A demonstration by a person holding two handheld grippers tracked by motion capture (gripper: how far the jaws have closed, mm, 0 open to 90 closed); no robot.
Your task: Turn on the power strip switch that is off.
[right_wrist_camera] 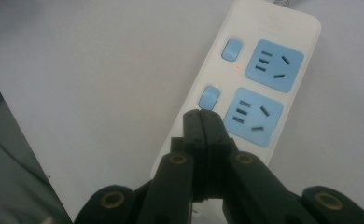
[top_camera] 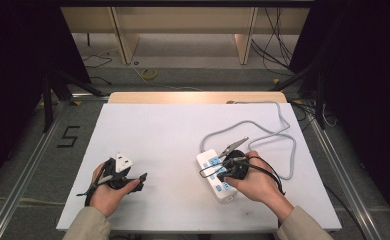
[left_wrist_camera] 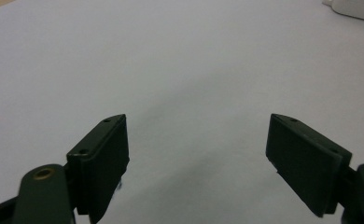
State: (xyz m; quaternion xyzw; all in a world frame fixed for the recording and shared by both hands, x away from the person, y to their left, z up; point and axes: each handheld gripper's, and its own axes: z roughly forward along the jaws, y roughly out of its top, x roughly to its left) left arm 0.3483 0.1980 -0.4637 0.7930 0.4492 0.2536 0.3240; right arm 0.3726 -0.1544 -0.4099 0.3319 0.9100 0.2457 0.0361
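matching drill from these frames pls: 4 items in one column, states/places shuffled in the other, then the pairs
Items:
1. left gripper
2. right gripper
3. power strip
4. grey cable

States/places:
A. white body with blue sockets and blue switches
B. jaws pressed together, tips over the strip by a switch
C. jaws wide apart above bare white table
D. loops across the right part of the table towards its far edge

Pairs: 1-C, 2-B, 3-A, 4-D
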